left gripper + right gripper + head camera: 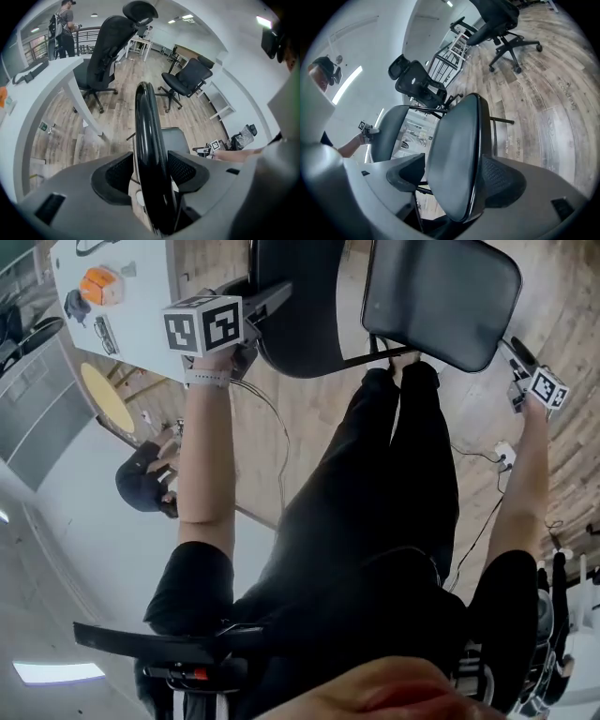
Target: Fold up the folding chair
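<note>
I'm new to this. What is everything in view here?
Folding chair with padded seat and backrest: one, black and dark grey, straight ahead.
Wheeled office chairs: at least two, black, beyond it.
Flat-topped table: one, white, left side.
Small orange object: one, orange, on the table.
Wood-plank floor: one, brown-grey, underneath.
Other person: one, dark clothes, beside the table.
Left gripper: one, grey, open, backrest edge between its jaws.
Right gripper: one, grey, open, seat edge between its jaws.

Office, with swivel chairs point(104, 56) and white desks point(42, 89)
</note>
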The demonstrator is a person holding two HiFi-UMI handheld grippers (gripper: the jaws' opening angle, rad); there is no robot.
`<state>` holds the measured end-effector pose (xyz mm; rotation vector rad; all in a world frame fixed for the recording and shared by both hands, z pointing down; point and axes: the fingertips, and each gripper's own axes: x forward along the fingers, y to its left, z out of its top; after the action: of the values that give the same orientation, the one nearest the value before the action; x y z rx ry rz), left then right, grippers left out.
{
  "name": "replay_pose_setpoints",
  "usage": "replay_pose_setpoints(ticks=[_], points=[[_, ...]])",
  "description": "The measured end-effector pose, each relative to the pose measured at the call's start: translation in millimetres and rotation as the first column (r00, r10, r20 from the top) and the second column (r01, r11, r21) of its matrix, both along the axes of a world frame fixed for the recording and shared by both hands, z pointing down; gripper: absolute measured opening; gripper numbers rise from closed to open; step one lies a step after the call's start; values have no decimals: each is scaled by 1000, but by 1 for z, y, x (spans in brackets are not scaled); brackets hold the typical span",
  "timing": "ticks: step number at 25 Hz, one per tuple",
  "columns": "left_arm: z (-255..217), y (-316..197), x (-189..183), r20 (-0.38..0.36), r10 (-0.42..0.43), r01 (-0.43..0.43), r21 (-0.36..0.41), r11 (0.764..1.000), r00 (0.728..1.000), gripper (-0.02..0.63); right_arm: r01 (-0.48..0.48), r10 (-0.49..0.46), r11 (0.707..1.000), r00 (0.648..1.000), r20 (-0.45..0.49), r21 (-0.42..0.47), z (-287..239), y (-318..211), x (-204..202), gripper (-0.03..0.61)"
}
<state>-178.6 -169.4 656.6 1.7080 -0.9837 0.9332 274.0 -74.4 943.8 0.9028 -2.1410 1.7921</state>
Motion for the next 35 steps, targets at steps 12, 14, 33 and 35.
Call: replay_pose_setpoints(ticks=[12, 14, 33, 35], points=[[18, -8, 13, -34, 48, -50, -58, 997, 998, 136, -35, 52, 994, 983, 176, -101, 58, -40, -6, 365], [20, -7, 18, -50, 52, -55, -71, 996, 997, 106, -33, 54, 993, 981, 187, -116, 66, -41, -7, 365], [19, -10, 28, -62, 81, -87, -100, 991, 995, 56, 44, -1, 980, 977, 212, -196, 85, -42, -19, 290], [15, -7, 29, -59, 63, -69, -101, 992, 996, 55, 49, -7, 981, 975, 220, -185, 79, -44, -22, 290]])
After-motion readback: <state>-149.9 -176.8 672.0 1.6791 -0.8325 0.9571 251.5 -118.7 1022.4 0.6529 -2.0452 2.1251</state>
